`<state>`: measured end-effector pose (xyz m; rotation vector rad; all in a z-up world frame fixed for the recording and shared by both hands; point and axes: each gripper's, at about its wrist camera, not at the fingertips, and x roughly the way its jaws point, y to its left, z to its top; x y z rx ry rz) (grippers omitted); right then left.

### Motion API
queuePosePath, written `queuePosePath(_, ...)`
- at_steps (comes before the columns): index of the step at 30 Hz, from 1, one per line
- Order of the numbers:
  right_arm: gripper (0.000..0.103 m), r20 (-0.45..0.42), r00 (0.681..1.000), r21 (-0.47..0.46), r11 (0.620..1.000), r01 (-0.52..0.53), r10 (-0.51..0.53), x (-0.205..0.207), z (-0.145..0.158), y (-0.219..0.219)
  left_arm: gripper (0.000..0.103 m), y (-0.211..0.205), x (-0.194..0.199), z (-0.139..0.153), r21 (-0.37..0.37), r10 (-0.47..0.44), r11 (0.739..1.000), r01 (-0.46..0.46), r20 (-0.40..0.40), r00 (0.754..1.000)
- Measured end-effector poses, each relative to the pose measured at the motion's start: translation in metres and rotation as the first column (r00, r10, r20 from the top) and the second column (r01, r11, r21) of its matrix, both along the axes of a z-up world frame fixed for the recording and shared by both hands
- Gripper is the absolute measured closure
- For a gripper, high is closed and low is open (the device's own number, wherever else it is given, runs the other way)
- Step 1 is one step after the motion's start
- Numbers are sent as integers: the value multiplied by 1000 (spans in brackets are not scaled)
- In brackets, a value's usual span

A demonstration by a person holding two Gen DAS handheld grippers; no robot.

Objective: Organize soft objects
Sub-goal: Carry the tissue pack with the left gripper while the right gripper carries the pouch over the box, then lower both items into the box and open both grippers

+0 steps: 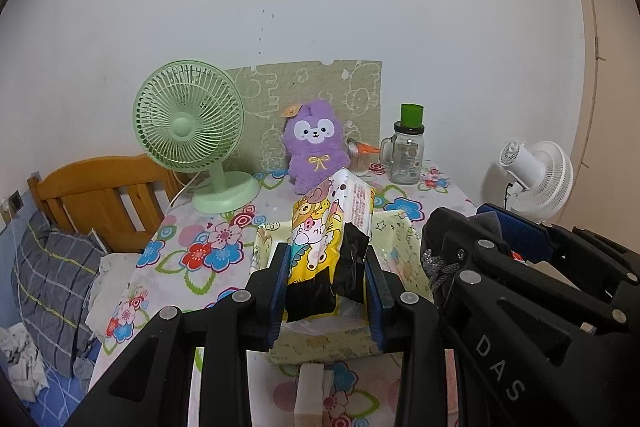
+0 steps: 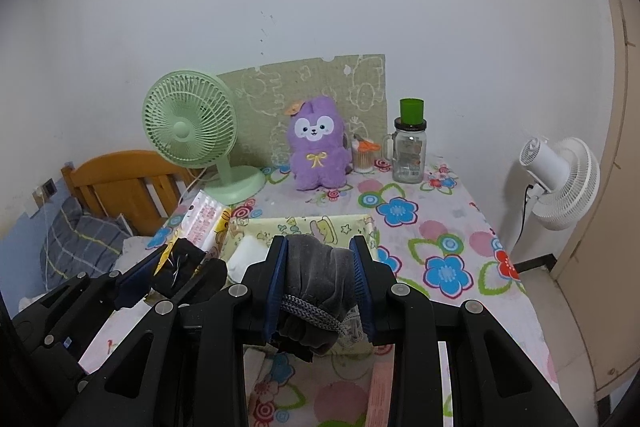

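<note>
Hidden: my left gripper (image 1: 326,291) and its frame cover the near half of the pale yellow box (image 1: 394,227); my right gripper (image 2: 320,285) blocks the box floor in the other view.
Hard to make out: a small container with an orange piece (image 2: 366,157) beside the purple plush toy (image 2: 318,145); I cannot tell what it holds. The print on the pack is too small to read.
Left tool: clamped on the cartoon tissue pack (image 1: 328,243), which tilts up above the box.
Right tool: pads pressed on a bunched grey cloth (image 2: 320,267) with a braided cord, above the box's near rim.
Box contents: a white soft pad (image 2: 248,253) lies at its left end; the rest is hidden.
Jar: the clear glass jar (image 2: 408,155), green cup on its lid, looks empty.
Table edges: the flowered tablecloth (image 2: 448,239) has open room right of the box; the left edge drops to a bed with a grey checked pillow (image 1: 52,287).
Back row: green fan (image 1: 188,123), plush and jar stand near the wall.
Cut off: white floor fan (image 2: 560,179), base out of sight.
</note>
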<state>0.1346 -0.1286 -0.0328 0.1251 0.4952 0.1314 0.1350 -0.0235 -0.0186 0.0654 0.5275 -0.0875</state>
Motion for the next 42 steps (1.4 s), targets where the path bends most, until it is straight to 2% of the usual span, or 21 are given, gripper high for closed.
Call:
queuePosePath(13,68,-28,1000,-10,1000,-10,10,51,-9,7,69,3,48,-10,-5,12,1000,-12,-29,1000)
queuePosePath(29,68,-108,993,-12,999,-40,39,120,-45,16,66,12,111,-50,-28,18,999,-22,-134,991)
queuePosePath(33,68,-122,991,-15,999,-52,50,131,-53,20,61,14,121,-61,-38,10,999,-17,-170,985)
queuePosePath(35,68,-129,990,-16,998,-54,51,135,-57,21,54,15,125,-66,-38,10,999,-17,-184,983)
queuePosePath(37,68,-138,989,-15,998,-59,56,140,-61,23,41,16,127,-69,-39,14,999,-21,-188,982)
queuePosePath(42,68,-156,985,-11,997,-74,71,148,-69,28,28,20,131,-76,-49,13,998,-24,-210,978)
